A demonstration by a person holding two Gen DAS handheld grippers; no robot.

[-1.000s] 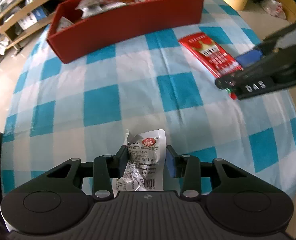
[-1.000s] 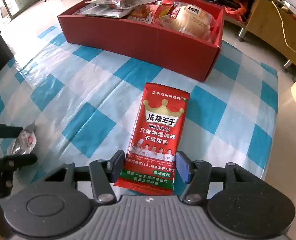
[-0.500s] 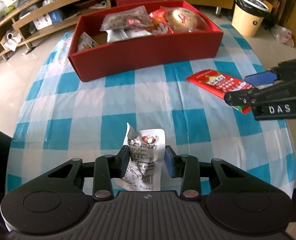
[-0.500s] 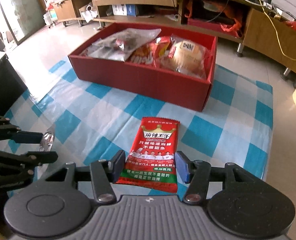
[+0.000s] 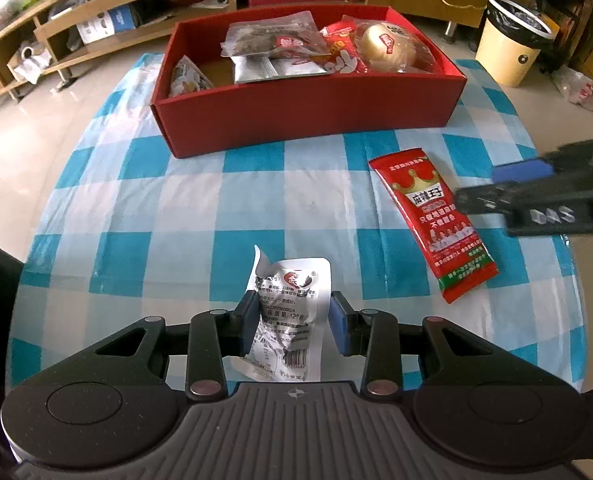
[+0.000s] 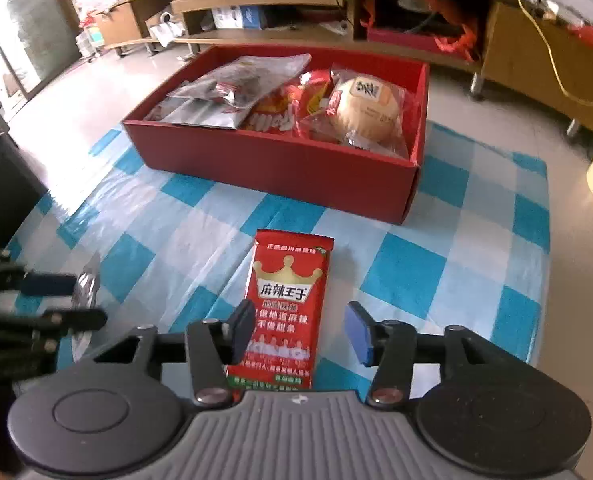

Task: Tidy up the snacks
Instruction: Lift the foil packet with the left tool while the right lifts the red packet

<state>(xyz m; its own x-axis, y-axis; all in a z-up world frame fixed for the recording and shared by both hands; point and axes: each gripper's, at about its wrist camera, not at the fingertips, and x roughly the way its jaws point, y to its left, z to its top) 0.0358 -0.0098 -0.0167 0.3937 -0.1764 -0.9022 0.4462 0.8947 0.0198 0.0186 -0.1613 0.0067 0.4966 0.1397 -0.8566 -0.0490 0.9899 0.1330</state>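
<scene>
Left gripper: I read it as closed on the small white foil snack pouch with black print and a red logo. Both blue pads press the pouch's side edges. The pouch stands upright between them, its torn top corner sticking up. From this view I cannot tell whether its lower end touches the cloth.

Right gripper: jaws apart, and they have just been opening a little. The long red snack packet with a gold crown and white lettering lies between them. The left pad sits at the packet's edge, while the right pad stands clear of it with checked cloth showing in the gap. I log this as no grip.

In the left wrist view the red packet lies flat on the blue-and-white checked tablecloth, with the right gripper blurred at its right edge.

The red rectangular cardboard box sits at the far side of the table, well apart from both loose snacks. It holds a round bun in clear wrap, clear and silver bags and red packets.

A pale yellow bin with a black liner stands on the floor beyond the table.
</scene>
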